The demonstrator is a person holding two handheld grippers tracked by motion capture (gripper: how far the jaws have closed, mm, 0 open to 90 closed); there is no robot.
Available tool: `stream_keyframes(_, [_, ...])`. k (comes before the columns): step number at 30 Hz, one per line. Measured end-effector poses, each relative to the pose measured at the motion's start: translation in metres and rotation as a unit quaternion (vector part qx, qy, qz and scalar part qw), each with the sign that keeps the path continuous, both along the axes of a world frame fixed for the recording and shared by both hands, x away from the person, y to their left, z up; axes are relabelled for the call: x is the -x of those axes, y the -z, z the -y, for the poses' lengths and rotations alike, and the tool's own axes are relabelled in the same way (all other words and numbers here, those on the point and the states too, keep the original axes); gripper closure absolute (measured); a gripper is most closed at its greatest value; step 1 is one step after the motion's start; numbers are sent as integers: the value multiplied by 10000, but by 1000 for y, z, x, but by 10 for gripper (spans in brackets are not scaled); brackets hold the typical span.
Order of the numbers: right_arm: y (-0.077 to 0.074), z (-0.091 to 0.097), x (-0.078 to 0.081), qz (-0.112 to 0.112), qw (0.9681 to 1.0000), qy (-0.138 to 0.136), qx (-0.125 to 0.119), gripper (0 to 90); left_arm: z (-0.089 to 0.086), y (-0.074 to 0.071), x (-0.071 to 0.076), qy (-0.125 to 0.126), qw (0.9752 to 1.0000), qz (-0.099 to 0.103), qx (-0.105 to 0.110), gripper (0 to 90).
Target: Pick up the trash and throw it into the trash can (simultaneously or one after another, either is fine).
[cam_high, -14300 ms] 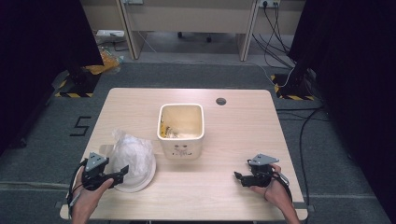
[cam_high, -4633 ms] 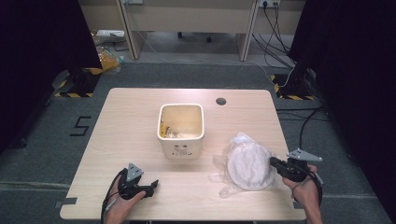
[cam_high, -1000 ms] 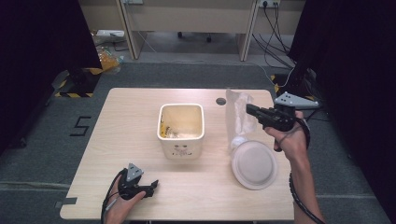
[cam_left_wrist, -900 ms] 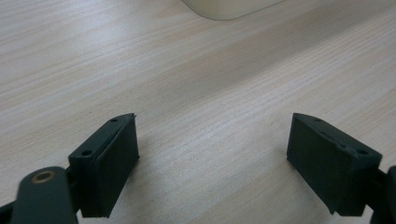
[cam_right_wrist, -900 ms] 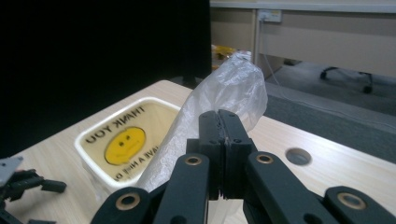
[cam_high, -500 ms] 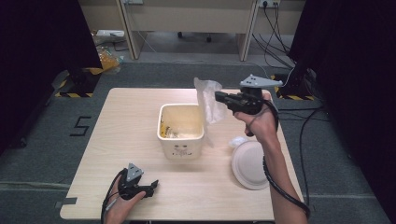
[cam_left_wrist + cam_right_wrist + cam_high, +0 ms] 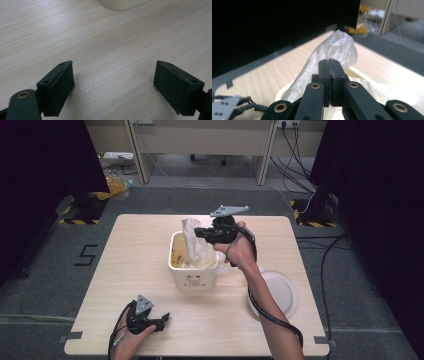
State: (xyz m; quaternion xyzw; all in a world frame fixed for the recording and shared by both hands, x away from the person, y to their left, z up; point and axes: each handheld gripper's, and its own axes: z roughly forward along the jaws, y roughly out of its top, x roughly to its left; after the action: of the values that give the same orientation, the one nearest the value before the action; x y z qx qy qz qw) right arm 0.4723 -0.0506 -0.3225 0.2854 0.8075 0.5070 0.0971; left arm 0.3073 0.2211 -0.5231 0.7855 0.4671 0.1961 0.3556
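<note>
A light wooden table [image 7: 130, 270] carries a cream bin [image 7: 192, 279] and a white plate [image 7: 282, 292].

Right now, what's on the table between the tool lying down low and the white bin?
Nothing. In the high view, bare wood lies between the left tool and the bin; the left gripper view shows it too.

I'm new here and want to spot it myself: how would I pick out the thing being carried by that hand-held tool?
Find the wooden table, then the cream square bin near its middle. Directly above the bin's opening, the right gripper pinches a crumpled clear plastic bag. It is the one see-through, wrinkled thing, unlike the smooth white plate lying flat beside the bin.
</note>
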Motion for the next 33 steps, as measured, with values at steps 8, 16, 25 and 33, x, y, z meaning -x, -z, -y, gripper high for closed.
stream_keyframes(8, [34,-17,-10,-439,9966,-131,685,895,0,0,0,-6,10000,2,16,154])
stream_keyframes(16, [51,-31,-18,-665,9902,-197,1216,893,0,0,0,5,10000,1,-3,153])
stream_keyframes(25, [56,-45,-28,-786,9855,-64,1500,717,0,0,0,7,10000,3,-7,153])
stream_keyframes(33, [15,-25,-13,-398,9951,-36,899,565,0,0,0,-4,10000,-2,3,153])
